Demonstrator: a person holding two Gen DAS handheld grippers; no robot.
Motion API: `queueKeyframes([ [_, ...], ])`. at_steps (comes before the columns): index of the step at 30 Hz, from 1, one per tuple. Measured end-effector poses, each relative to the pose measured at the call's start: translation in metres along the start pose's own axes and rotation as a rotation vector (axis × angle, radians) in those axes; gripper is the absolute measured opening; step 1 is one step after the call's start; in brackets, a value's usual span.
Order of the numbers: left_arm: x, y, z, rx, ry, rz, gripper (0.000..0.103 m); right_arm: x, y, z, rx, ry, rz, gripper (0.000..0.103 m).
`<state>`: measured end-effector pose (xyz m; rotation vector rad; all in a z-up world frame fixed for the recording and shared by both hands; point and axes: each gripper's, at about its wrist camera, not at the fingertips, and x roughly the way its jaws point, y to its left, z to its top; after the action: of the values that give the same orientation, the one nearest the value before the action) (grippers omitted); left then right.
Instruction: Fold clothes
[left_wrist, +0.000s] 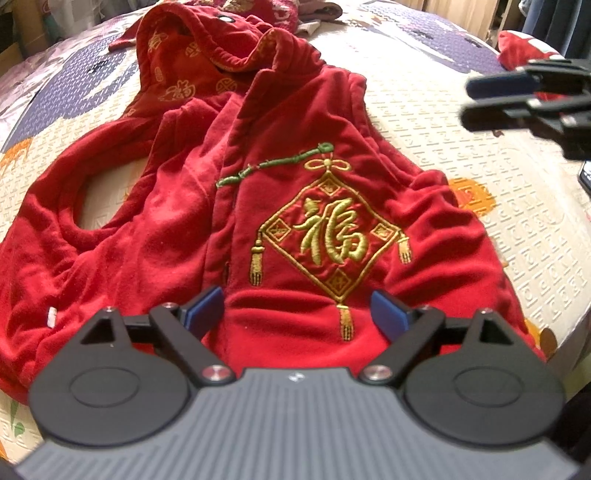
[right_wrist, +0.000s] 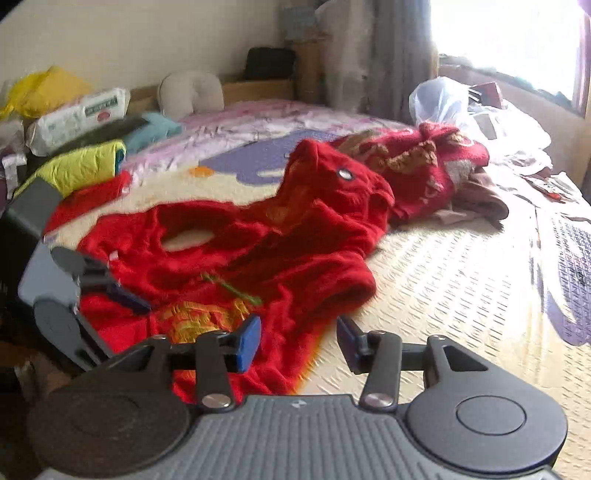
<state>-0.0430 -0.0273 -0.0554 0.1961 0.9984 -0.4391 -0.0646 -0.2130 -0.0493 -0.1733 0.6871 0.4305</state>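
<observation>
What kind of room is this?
Most likely a bedroom: a quilted bedspread covers a big bed, a curtain hangs by a bright window, and clothes such as the red vest lie around.

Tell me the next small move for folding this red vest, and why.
Probably lower the left tool and close it on the near hem of the red vest. Its jaws stand open with nothing gripped, poised over the hem, and the vest lies spread on the bed cover. The right tool is also open and empty, beside the vest's edge.
</observation>
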Motion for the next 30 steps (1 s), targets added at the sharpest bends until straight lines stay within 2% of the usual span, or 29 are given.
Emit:
queueKeyframes([
  [3, -0.001, 0.001, 0.0, 0.0, 0.0, -0.003, 0.089, 0.001, 0.005, -0.01, -0.097, 0.078, 0.064, 0.045],
  [7, -0.001, -0.001, 0.0, 0.001, 0.0, 0.003, 0.09, 0.021, 0.013, -0.019, -0.141, 0.14, 0.052, 0.04],
  [15, -0.003, -0.002, -0.001, 0.009, -0.007, 0.003, 0.092, 0.048, 0.02, -0.009, -0.097, 0.13, 0.087, 0.038],
  [18, -0.005, -0.001, -0.001, 0.009, -0.01, 0.0, 0.093, 0.062, 0.019, -0.009, -0.07, 0.159, 0.112, 0.038],
  [19, -0.006, -0.001, -0.001, 0.009, -0.012, 0.0, 0.095, 0.066, 0.018, -0.01, -0.059, 0.179, 0.121, 0.035],
  [20, -0.007, -0.001, -0.001, 0.01, -0.016, 0.0, 0.098, 0.068, 0.017, -0.011, -0.052, 0.196, 0.121, 0.028],
  [23, -0.013, 0.0, -0.002, 0.01, -0.027, -0.005, 0.099, 0.062, 0.017, -0.011, -0.071, 0.196, 0.126, 0.017],
  [27, -0.021, -0.004, -0.003, 0.023, -0.043, -0.039, 0.1, 0.043, 0.022, -0.01, -0.119, 0.167, 0.131, 0.016],
  [30, -0.023, -0.01, -0.004, 0.049, -0.044, -0.055, 0.1, 0.041, 0.021, -0.012, -0.129, 0.178, 0.1, 0.016],
])
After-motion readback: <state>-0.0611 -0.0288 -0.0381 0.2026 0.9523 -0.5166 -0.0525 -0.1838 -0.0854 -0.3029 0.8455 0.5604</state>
